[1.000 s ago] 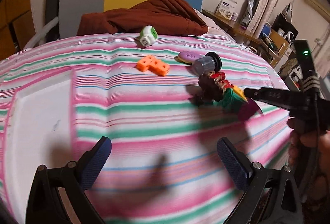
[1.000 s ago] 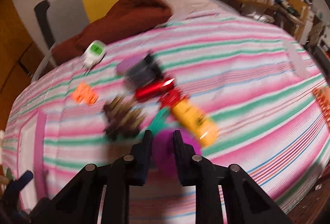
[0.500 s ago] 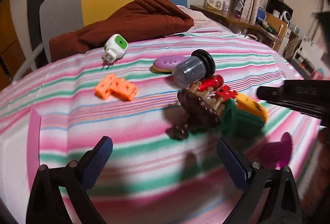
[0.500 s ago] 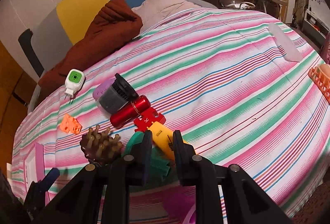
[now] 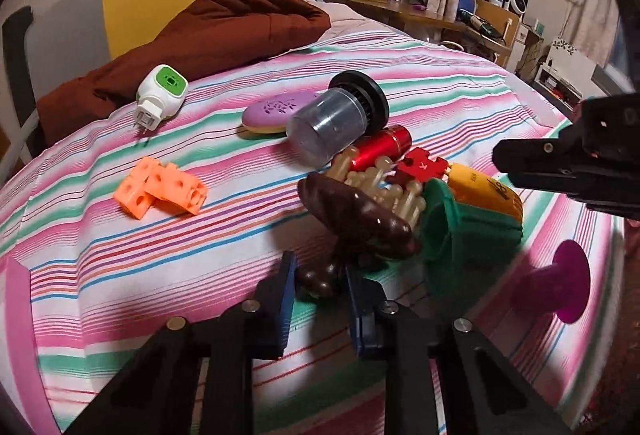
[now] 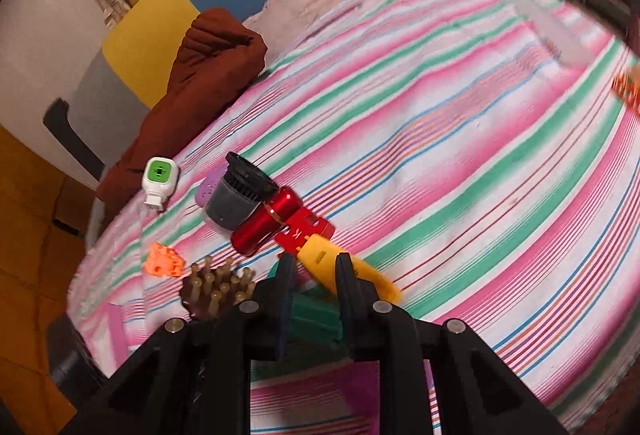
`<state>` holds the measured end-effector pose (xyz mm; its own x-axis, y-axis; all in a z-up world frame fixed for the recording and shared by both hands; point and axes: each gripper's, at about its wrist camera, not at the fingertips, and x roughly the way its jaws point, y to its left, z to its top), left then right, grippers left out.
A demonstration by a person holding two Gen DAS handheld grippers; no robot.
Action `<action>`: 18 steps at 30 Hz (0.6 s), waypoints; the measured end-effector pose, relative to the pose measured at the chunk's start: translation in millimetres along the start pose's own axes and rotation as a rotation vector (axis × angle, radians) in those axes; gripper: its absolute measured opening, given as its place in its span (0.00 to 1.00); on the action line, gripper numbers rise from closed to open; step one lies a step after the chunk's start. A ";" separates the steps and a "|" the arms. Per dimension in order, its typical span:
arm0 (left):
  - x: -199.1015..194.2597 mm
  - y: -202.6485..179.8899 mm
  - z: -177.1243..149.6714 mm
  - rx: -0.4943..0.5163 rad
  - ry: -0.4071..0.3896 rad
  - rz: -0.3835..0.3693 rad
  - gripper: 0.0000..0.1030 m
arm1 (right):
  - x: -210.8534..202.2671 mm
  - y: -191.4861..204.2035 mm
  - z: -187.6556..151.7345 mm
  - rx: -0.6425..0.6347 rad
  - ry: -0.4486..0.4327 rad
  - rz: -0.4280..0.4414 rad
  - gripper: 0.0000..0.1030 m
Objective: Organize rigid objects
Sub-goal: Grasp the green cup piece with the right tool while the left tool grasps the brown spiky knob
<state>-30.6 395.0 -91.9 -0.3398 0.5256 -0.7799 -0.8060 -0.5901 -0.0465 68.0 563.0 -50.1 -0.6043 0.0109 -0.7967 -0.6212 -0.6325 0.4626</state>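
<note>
A brown massage brush (image 5: 356,219) with tan pegs lies on the striped bedspread, against a green toy bin (image 5: 460,231). My left gripper (image 5: 320,291) is closing its jaws on the brush's handle end, which sits between the blue pads. In the right wrist view the brush (image 6: 216,293) shows left of my right gripper (image 6: 316,291). That gripper is shut with nothing gripped and hovers over the green bin (image 6: 316,315) and a yellow piece (image 6: 320,259). In the left wrist view the right gripper (image 5: 506,167) hangs above the yellow piece (image 5: 484,191).
The pile also holds a grey cup with a black lid (image 5: 340,123), a red cylinder (image 5: 380,149), a red puzzle piece (image 5: 420,167) and a purple oval (image 5: 276,111). Orange blocks (image 5: 160,191) and a white-green plug (image 5: 162,95) lie left. A purple knob (image 5: 560,283) lies right.
My left gripper came in low to the pile and went from wide open to shut on the brush handle. The purple knob left the right gripper's tips and now lies on the bed.
</note>
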 end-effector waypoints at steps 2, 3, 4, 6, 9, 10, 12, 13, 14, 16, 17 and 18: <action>-3.6 1.6 -2.9 -0.003 0.000 -0.013 0.22 | 1.7 -3.9 0.1 0.032 0.020 0.021 0.20; -5.4 3.0 -4.5 -0.008 0.002 -0.021 0.22 | 1.4 -4.6 0.0 0.040 0.020 0.023 0.22; -7.9 4.2 -6.9 -0.012 0.003 -0.029 0.22 | 0.5 -4.5 -0.2 0.042 0.015 0.020 0.23; -14.5 7.8 -13.7 -0.026 0.004 -0.041 0.22 | -1.7 -3.7 -0.6 0.038 0.005 0.006 0.24; -24.3 13.0 -24.8 -0.056 0.010 -0.058 0.21 | -3.5 -0.1 -1.2 0.017 -0.006 -0.010 0.24; -28.4 14.6 -28.1 -0.067 0.015 -0.063 0.22 | -3.4 2.2 -1.8 0.005 -0.005 -0.015 0.25; -37.0 18.0 -34.6 -0.090 0.029 -0.067 0.22 | -3.2 9.3 -3.7 -0.037 -0.007 -0.036 0.27; -40.7 19.9 -37.0 -0.100 0.037 -0.069 0.22 | -3.1 12.3 -4.7 -0.057 -0.009 -0.047 0.28; -45.2 22.4 -40.3 -0.112 0.045 -0.073 0.22 | -2.4 17.2 -6.4 -0.086 -0.010 -0.062 0.28; -51.2 26.9 -44.2 -0.134 0.064 -0.074 0.22 | 0.0 20.8 -7.7 -0.114 0.001 -0.065 0.29; -55.2 29.6 -45.2 -0.147 0.072 -0.072 0.22 | 2.3 21.8 -8.4 -0.121 0.011 -0.061 0.29; -59.2 32.0 -45.9 -0.159 0.076 -0.062 0.22 | 4.9 22.6 -9.0 -0.127 0.022 -0.061 0.29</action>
<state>-14.1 316.9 -75.9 -0.2492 0.5199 -0.8171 -0.7358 -0.6502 -0.1893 55.5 541.8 -47.1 -0.5554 0.0368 -0.8308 -0.5880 -0.7238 0.3610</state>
